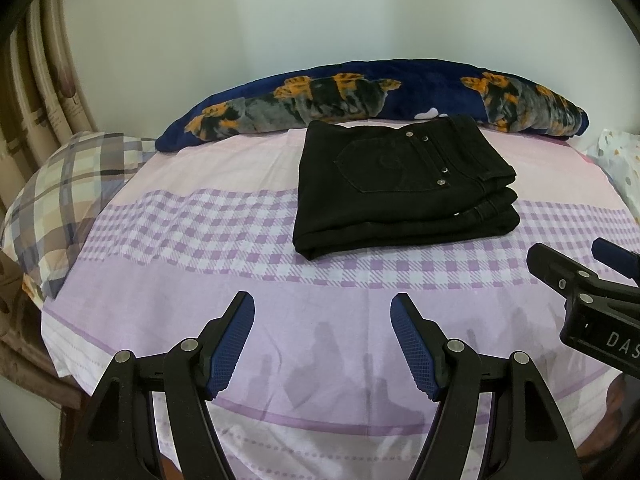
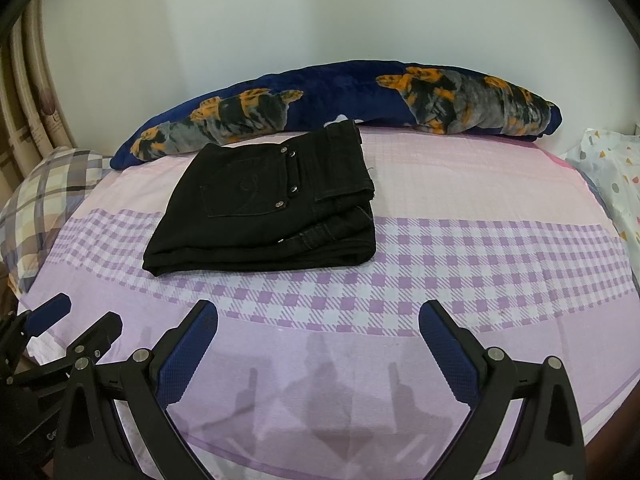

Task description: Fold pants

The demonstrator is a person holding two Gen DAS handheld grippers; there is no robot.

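- Left wrist view: the left hand-held gripper (image 1: 322, 340) hangs over the near part of the bed, its blue-padded fingers (image 1: 232, 344) spread apart with nothing between them.
- The black pants (image 1: 400, 184) lie folded into a compact stack well beyond it and a little to the right, back pocket uppermost, resting on the bedsheet (image 1: 200, 280).
- The right hand-held gripper (image 1: 592, 280) enters at the right edge and is cut off there; from this side its spread is hard to judge.
- The sheet is pink and lilac with a checked band. A navy blanket (image 1: 360, 96) with orange and grey blotches lies rolled along the far edge, just behind the pants. A plaid pillow (image 1: 68, 196) sits at the left, a curtain (image 1: 40, 80) beyond it, and a pale wall behind.
- Right wrist view: the right hand-held gripper (image 2: 318, 340) has its jaws wide apart and empty above the sheet (image 2: 440, 280).
- The pants (image 2: 272, 204) lie ahead and to the left, apart from both tools.
- The left hand-held gripper (image 2: 76, 316) shows only partly at the lower left corner.
- A white spotted cloth (image 2: 608, 176) lies at the right edge, cut off.
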